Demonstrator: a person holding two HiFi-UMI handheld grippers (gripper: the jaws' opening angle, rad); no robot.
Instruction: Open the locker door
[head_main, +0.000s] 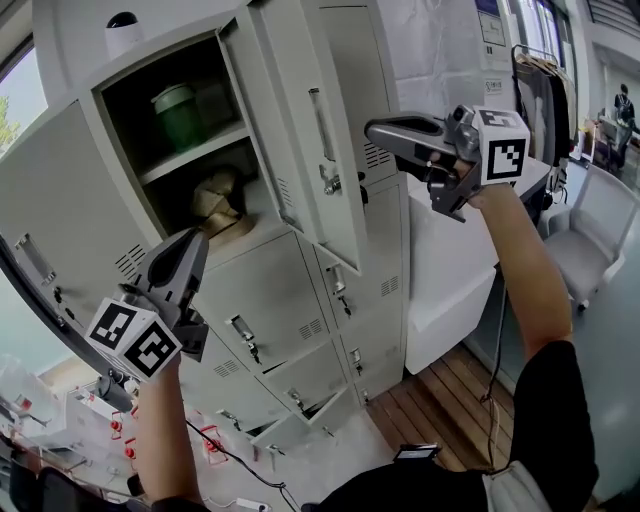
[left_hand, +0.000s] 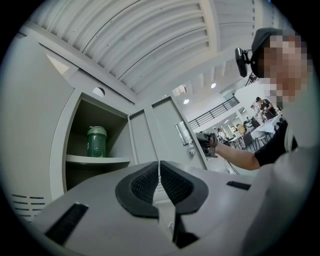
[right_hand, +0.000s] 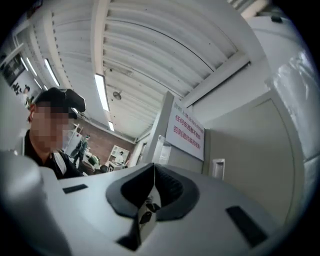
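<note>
Head view: locker door (head_main: 295, 110) open; right gripper (head_main: 372, 128) near door edge.

Green bottle (head_main: 178, 115), perhaps a tan bag (head_main: 218, 200) beneath it, white chair (head_main: 590, 235), wooden floor (head_main: 450, 390)

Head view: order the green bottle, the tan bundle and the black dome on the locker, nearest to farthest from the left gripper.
1. tan bundle, just above and right of the left gripper
2. green bottle, higher, standing on the shelf
3. black dome, highest of all, at the upper left
</note>
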